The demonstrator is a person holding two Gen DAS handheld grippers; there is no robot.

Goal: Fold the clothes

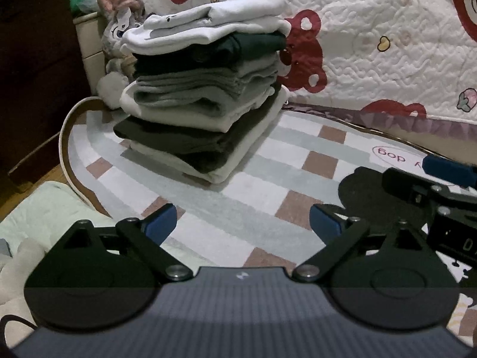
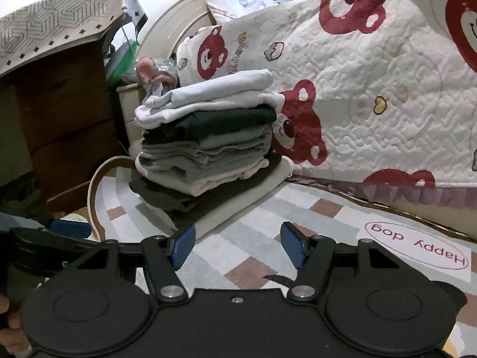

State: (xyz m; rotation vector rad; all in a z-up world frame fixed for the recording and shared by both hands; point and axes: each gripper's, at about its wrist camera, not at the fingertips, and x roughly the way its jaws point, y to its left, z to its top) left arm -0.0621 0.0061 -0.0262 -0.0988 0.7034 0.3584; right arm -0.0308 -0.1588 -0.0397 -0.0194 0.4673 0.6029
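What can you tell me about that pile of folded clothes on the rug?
The pile of folded clothes is a tall, slightly leaning stack of soft knit garments: white ones on top, then dark green, grey, cream, dark brown, and a cream one at the bottom. It rests on the checked rug, beside the bear-print quilt. Neither gripper touches it.

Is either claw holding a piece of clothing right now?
No: the left claw and the right claw both stand open over the checked rug, apart from the pile of folded clothes.
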